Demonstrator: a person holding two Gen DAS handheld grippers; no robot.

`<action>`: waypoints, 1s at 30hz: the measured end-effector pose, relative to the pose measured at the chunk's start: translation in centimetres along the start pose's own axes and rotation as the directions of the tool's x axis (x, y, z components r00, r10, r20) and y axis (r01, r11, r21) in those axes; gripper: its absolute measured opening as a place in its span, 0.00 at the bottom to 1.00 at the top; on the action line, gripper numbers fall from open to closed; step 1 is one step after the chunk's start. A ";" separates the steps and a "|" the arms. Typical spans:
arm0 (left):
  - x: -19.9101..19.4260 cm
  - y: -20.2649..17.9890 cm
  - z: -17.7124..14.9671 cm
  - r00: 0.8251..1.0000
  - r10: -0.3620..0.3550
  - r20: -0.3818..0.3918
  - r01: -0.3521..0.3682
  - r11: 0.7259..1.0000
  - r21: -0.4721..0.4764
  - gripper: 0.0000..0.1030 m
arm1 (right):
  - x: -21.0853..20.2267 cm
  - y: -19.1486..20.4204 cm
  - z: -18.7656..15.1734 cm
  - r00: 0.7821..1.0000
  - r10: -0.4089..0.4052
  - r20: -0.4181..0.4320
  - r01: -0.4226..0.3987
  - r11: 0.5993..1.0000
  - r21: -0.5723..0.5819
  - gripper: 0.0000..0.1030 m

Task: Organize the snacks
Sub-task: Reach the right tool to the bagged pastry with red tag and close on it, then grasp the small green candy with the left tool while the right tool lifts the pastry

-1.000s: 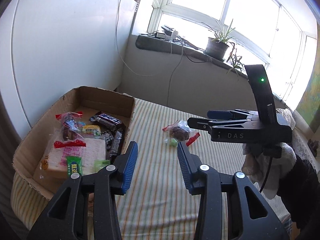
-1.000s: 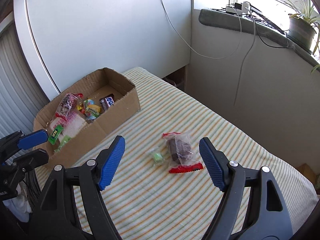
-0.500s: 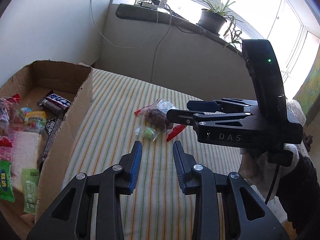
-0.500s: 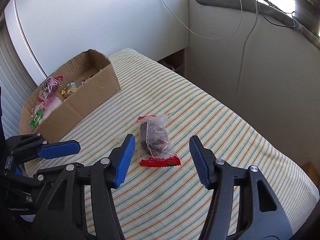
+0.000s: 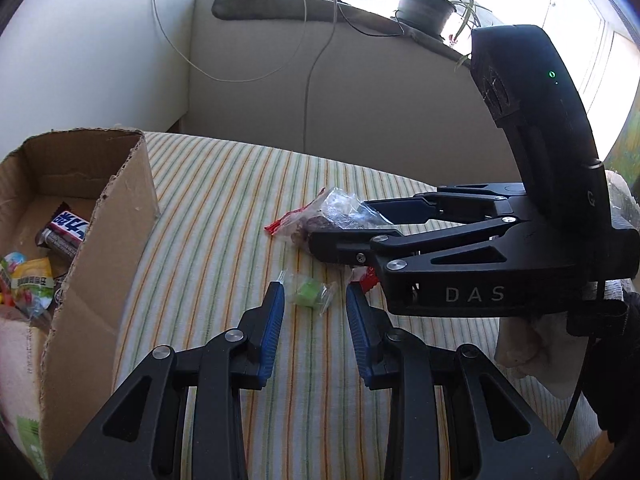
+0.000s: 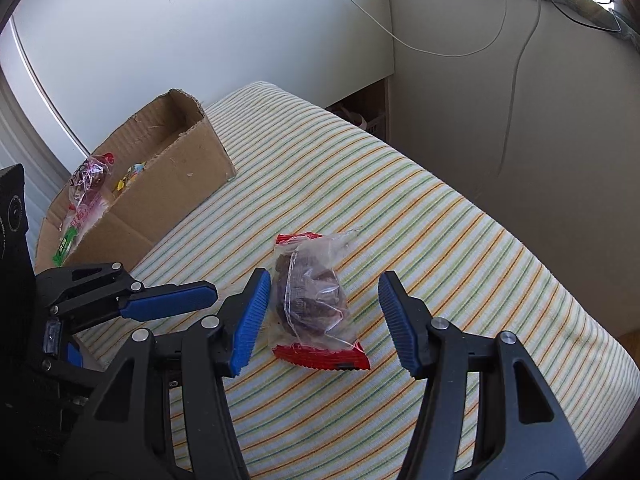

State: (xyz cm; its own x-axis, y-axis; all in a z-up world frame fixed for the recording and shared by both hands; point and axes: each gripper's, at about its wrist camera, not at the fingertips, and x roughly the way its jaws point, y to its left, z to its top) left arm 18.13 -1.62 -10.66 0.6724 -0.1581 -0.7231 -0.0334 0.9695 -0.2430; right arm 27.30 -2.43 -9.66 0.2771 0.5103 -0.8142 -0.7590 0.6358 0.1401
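Grippers (image 5: 314,300) (image 6: 320,312) lower, narrower than before

Two wrapped snacks (image 6: 312,292) beside box (image 6: 176,184)

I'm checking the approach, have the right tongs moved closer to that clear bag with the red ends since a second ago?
Yes. The right tongs have come down toward the striped cloth and now straddle the clear bag, not yet touching.

Striped bed (image 6: 460,240) | cardboard box (image 6: 180,184) at its edge | clear red-ended snack bag (image 6: 312,300) mid-sheet | small green candy (image 5: 306,294) just beside it
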 end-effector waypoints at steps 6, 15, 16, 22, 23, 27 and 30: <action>0.7 -0.1 0.1 1.000 -0.001 -0.025 0.001 1.000 0.009 0.29 | 0.9 0.2 0.2 1.000 0.013 -0.012 -0.013 1.000 0.000 0.43; 1.0 -0.2 0.1 0.999 0.018 -0.034 -0.018 1.000 0.017 0.17 | 0.4 -0.2 0.0 1.000 0.021 -0.008 -0.021 1.000 0.016 0.41; 1.0 -0.2 0.1 0.999 0.019 -0.034 -0.018 1.000 0.018 0.17 | 0.3 -0.3 -0.1 1.000 0.021 -0.006 -0.021 1.000 0.020 0.41; 0.2 -0.1 -0.2 1.000 0.017 -0.022 -0.017 1.000 0.020 0.16 | -0.9 -0.9 -0.5 1.000 0.012 0.011 -0.013 0.999 0.045 0.39; 0.1 -0.1 -0.3 1.000 0.016 -0.018 -0.016 1.000 0.021 0.16 | -1.2 -1.0 -0.6 1.000 0.011 0.016 -0.011 0.999 0.049 0.39; -0.9 -0.4 -0.6 1.000 0.013 0.000 -0.013 1.000 0.008 0.16 | -2.4 -1.3 -1.1 1.000 -0.001 0.031 -0.001 0.998 0.064 0.38; -1.7 0.2 -1.1 1.000 0.004 0.021 -0.004 1.000 -0.014 0.16 | -3.1 -1.2 -1.5 0.999 -0.004 0.043 0.001 0.997 0.071 0.38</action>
State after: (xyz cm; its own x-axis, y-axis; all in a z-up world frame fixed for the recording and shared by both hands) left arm 16.20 -1.32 -10.22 0.6875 -0.1500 -0.7105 -0.0462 0.9674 -0.2489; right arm 26.46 -5.62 -8.11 0.3052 0.5320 -0.7898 -0.7148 0.6760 0.1792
